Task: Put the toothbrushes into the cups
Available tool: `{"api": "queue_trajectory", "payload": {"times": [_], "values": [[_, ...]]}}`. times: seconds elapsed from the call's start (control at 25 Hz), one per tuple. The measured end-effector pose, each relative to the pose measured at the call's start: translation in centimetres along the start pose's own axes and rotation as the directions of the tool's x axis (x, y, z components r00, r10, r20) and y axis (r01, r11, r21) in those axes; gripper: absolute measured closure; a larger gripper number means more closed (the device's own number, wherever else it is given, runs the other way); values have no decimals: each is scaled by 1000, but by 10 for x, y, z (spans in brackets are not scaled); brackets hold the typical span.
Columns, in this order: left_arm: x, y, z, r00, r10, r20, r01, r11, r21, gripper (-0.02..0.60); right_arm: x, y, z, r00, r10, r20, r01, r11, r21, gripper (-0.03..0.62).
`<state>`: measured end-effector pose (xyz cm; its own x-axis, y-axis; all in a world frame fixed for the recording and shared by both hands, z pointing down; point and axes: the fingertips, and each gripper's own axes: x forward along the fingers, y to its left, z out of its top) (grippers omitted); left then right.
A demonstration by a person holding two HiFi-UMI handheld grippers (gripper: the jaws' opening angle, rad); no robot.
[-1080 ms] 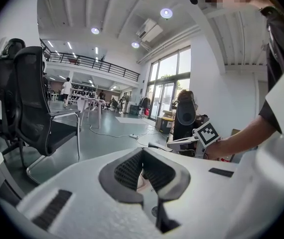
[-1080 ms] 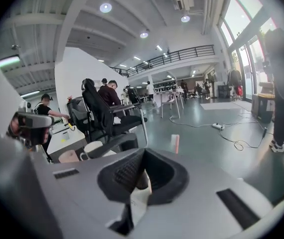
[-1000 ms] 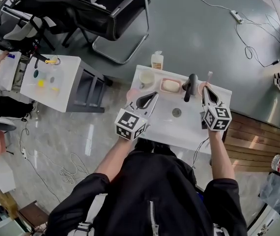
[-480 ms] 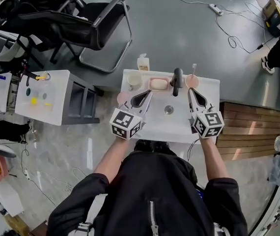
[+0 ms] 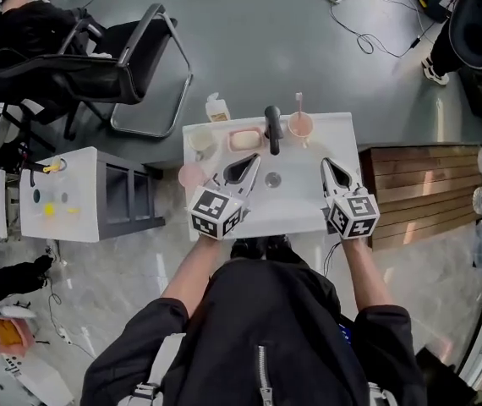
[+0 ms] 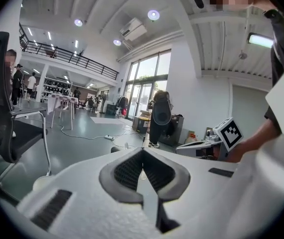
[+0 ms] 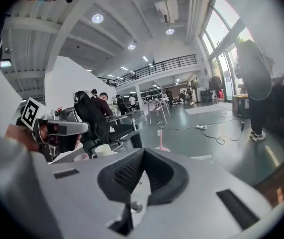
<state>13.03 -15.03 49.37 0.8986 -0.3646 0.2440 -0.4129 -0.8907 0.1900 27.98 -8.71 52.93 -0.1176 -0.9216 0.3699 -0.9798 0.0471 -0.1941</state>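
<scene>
toothbrush [image 5: 298, 105] stands in the pink cup [image 5: 302, 130]; left tongs [image 5: 252, 160] and right tongs [image 5: 326, 164] both closed, holding nothing.

On the counter [image 5: 292, 205], a cup [image 5: 201, 139], a soap dish [image 5: 245, 139], a tap [image 5: 272, 129] and a second cup [image 5: 299, 127] are standing left to right along the far edge. A toothbrush [image 5: 298, 101] is standing in the second cup. A bottle [image 5: 216, 108] is sitting beyond the far left corner.
</scene>
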Motion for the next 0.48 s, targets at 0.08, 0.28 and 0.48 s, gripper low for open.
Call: {"api": "queue_trajectory", "payload": {"times": [0.08,0.28,0.48], "values": [[7,-7,-2,1000,-22,-8,22,1000,-1,580,-9,-12,-8,999,-32,-3,32,999,22,589],[19,-17,-9,998,-54,-29,54,999,-4,580,-25,-46,-21,991,-134,6,134,990,42,589],[21,-16,-12,997,-59,-43,59,998,-9,580,-35,-84,-59,968,-238,-79,244,967,73,589]]}}
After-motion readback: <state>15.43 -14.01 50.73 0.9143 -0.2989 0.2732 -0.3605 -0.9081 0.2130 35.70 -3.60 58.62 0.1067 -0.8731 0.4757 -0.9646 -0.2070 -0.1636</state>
